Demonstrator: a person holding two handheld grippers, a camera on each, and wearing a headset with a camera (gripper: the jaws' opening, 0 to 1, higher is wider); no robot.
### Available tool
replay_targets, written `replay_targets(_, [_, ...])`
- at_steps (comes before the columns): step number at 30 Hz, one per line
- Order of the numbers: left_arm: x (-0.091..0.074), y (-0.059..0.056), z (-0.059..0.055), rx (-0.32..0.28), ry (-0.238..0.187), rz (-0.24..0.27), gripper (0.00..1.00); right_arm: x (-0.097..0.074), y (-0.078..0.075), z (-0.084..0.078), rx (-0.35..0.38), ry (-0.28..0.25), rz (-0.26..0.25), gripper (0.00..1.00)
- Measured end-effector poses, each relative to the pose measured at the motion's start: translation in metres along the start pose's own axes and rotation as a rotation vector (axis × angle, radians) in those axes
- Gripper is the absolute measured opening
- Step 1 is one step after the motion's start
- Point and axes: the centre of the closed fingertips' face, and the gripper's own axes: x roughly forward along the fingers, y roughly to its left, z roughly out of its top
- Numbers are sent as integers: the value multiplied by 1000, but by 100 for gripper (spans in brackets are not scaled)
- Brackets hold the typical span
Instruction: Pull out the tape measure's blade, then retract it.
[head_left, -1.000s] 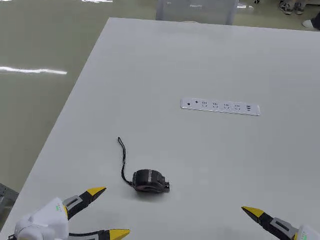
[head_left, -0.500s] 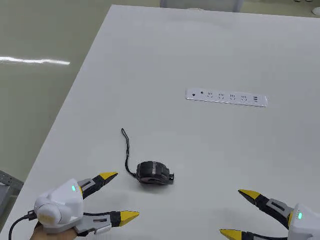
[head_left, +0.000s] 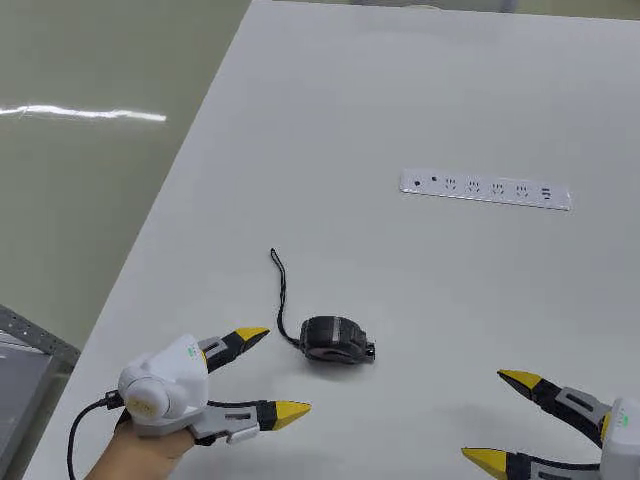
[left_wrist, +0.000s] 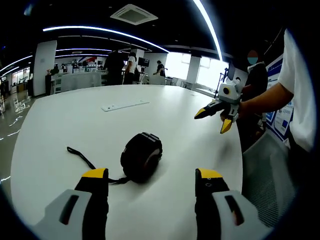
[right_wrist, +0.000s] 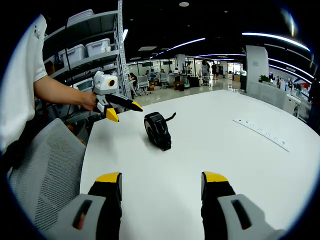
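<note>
One broad white table (head_left: 420, 110) carries everything. Two white hand-held grippers with yellow-tipped black fingers hover above its near edge. The left gripper (head_left: 281, 370) is at 8 o'clock of the tape measure. The right gripper (head_left: 492, 417) is at 4 o'clock, its body cut off by the frame. Both have fingers spread wide, gripping nothing. One long white power strip (head_left: 485, 189) lies at 1 o'clock, its markings too small to read. One round black tape measure (head_left: 335, 340) rests between the grippers, its thin black wrist cord (head_left: 283, 290) trailing toward 11 o'clock.
</note>
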Motion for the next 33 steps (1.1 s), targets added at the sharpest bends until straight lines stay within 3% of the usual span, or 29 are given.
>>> replay_targets(5, [4, 3, -2, 5, 8, -5, 68, 4, -3, -1, -2, 2, 5, 65])
replay_targets(16, [14, 17, 6, 8, -6, -4, 64, 15, -5, -4, -11, 10, 25, 62])
replay_targets(28, [26, 18, 7, 49, 17, -78, 60, 28, -8, -2, -17, 5, 53, 61])
replay_targets(33, [31, 21, 8, 58, 17, -83, 59, 33, -10, -1, -15, 9, 61, 61])
